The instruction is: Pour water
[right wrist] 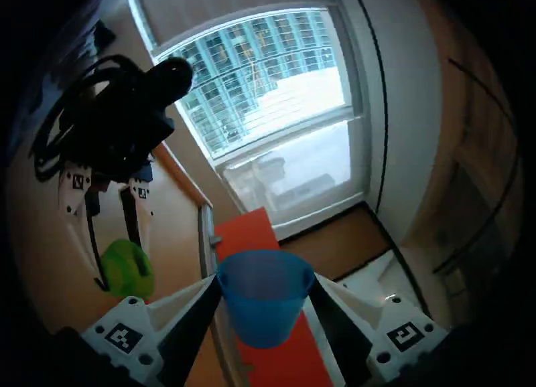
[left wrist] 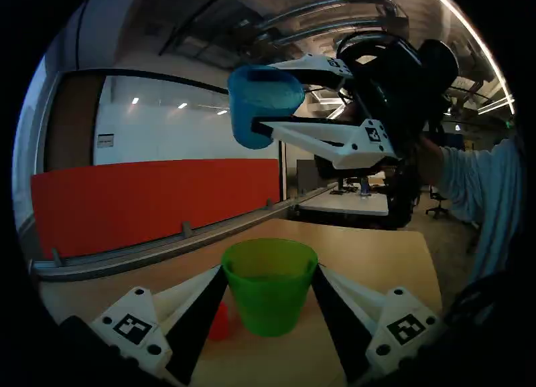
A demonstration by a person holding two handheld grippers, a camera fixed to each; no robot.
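Right, left claw is clamped on the green cup, upright, low over the wooden surface. Right claw grips the blue cup, held high above and beyond the green one, tipped sideways. Small red object sits on the surface, just left of the green cup.

A pale wooden surface spreads from 6 toward 3 o'clock in the left gripper view, edged by a metal rail. At 9 o'clock an orange-red wall panel sits under a white wall. Pipes cross the ceiling at 12, and a strip light glows at 2. Desks and an office chair stand at 3. In the right gripper view, a big window at 12 o'clock lets in daylight.
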